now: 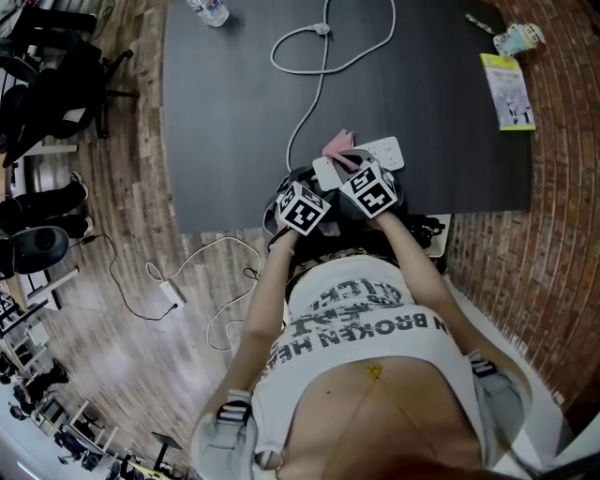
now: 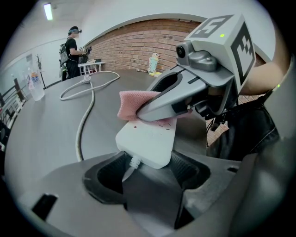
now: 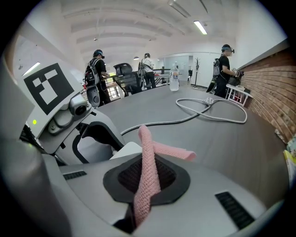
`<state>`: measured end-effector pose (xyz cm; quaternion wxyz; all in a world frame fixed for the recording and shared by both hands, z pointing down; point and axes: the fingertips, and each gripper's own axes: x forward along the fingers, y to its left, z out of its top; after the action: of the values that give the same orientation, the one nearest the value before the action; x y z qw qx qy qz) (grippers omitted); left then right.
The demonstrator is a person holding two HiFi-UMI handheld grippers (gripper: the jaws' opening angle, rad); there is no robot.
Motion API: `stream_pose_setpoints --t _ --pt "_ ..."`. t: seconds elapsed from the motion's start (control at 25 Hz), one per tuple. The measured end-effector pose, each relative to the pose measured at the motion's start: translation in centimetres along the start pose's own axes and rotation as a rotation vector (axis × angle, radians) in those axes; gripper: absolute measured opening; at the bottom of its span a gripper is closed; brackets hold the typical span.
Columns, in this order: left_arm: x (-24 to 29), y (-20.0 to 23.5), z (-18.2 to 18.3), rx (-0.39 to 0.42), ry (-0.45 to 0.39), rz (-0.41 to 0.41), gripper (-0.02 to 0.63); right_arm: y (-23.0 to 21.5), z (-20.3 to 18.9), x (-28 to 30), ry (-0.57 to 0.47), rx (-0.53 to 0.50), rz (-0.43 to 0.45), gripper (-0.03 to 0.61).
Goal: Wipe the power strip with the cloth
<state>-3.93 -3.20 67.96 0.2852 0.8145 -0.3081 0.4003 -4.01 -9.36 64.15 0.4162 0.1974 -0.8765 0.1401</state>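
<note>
Left hand-held gripper [image 2: 147, 175]: jaws clamped on the cord end of the white power strip [image 2: 147, 139]. The rest of the strip reaches out ahead of it over the dark bench [image 1: 234, 112].
Right hand-held gripper [image 3: 148, 179]: jaws pinched on the pink knit cloth [image 3: 147, 157]. A band of cloth stands up between the jaws, and one end folds off ahead and to the right.
Cloth on strip: in the left gripper view the cloth sits on the strip's far part, touching its top face, right under the right hand-held gripper's tip.
Gripper layout: the right one is just beside the left one, on its right, tips close together. Both are at the near bench edge.
Cord [image 1: 314, 66]: white, comes out of the strip end at the left hand-held gripper's jaws. It runs ahead on that gripper's left and loops well ahead of both.
Bottle [image 1: 211, 9]: clear, far ahead and left of the left hand-held gripper, at the far bench edge.
Leaflet [image 1: 507, 91]: yellow, ahead and right of the right hand-held gripper, well apart.
People [image 3: 98, 74]: standing far beyond the bench in both gripper views.
</note>
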Motion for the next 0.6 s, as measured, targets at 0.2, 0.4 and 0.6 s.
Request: stream_pose_setpoints --t 0.2,0.4,0.6 --pt "-0.1 0.1 0.0 -0.003 0.005 -0.002 0.291 -0.6 -0.3 -0.4 0.004 0.018 -0.021 0.015" --pt "0.0 0.1 -0.2 -0.004 0.005 -0.002 0.29 -1.4 -0.9 -0.8 0.001 0.045 -0.042 0.015" --pt "-0.2 0.1 -0.1 -0.002 0.007 -0.001 0.291 -2.2 -1.3 -1.4 0.006 0.056 -0.06 0.015"
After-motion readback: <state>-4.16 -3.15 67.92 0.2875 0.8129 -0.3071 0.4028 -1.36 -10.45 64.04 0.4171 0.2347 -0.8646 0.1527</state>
